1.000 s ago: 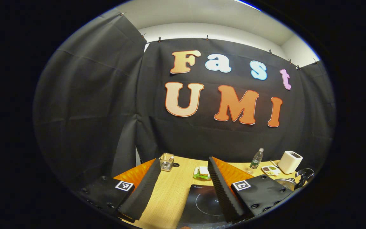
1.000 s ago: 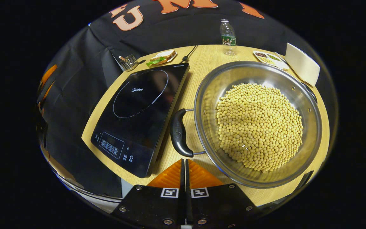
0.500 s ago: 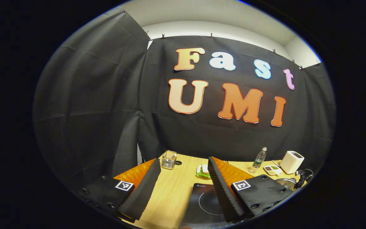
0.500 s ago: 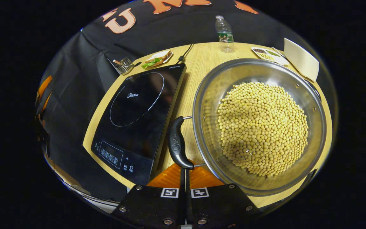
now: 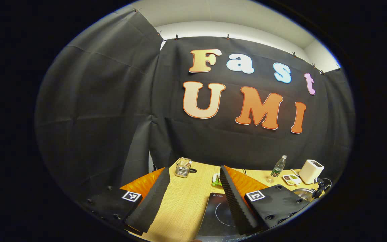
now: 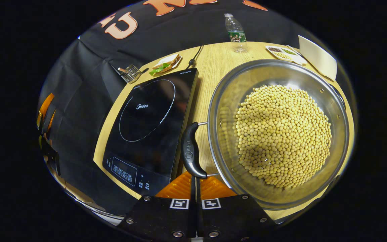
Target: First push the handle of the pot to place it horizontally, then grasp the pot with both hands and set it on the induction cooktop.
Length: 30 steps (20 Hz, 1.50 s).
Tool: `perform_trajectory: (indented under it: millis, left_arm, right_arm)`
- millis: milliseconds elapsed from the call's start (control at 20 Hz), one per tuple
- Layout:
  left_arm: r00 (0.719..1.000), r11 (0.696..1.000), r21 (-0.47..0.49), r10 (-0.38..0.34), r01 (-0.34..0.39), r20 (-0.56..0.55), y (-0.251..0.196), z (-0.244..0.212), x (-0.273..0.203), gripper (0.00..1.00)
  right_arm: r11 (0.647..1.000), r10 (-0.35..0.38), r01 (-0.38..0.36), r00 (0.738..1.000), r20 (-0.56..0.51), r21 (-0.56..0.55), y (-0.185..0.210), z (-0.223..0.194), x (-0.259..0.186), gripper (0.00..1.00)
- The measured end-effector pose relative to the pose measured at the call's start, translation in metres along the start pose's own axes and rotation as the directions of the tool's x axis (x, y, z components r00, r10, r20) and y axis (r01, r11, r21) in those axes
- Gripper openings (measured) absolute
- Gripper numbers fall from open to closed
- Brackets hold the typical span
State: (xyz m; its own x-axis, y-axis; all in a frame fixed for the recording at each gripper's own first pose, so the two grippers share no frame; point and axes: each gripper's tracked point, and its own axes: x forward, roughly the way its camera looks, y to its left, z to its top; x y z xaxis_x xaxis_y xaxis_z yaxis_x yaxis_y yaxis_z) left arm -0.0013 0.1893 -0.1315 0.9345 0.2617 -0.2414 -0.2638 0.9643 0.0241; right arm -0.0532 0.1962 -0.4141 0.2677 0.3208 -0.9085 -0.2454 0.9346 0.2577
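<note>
The right gripper (image 6: 193, 177) has its jaws closed together, tips just below the pot's black handle (image 6: 190, 150). The pot (image 6: 278, 134), full of soybeans (image 6: 282, 134), sits on the tabletop (image 6: 213, 64) beside the cooktop (image 6: 149, 124). The left gripper (image 5: 193, 188) hovers with jaws wide apart.

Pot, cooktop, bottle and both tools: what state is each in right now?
Pot: on the table, full of beans, off the cooktop.
Pot handle: at the right tool's tips.
Cooktop: bare.
Bottle: upright, capped.
Left tool: open, holding nothing.
Right tool: shut, holding nothing.
</note>
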Motion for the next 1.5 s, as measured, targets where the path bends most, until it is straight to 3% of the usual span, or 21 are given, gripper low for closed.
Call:
perform_trajectory:
  millis: [150, 1000, 1500]
  left_arm:
    - [1.0, 1.0, 0.0, 0.004, -0.004, 0.001, 0.005, 0.0, 0.001, 0.98]
    - [0.999, 0.999, 0.0, 0.042, -0.042, 0.012, 0.033, 0.0, 0.002, 0.98]
    - [0.999, 0.999, -0.013, 0.04, -0.04, -0.005, 0.033, -0.007, 0.009, 0.98]
  right_arm:
    - [1.0, -0.023, 0.023, 1.0, 0.022, -0.021, 0.0, 0.005, 0.001, 0.0]
    - [0.995, -0.001, -0.009, 0.995, 0.104, 0.095, 0.007, 0.046, 0.006, 0.0]
    - [0.995, 0.002, -0.015, 0.992, 0.125, 0.104, 0.008, 0.06, 0.012, 0.0]
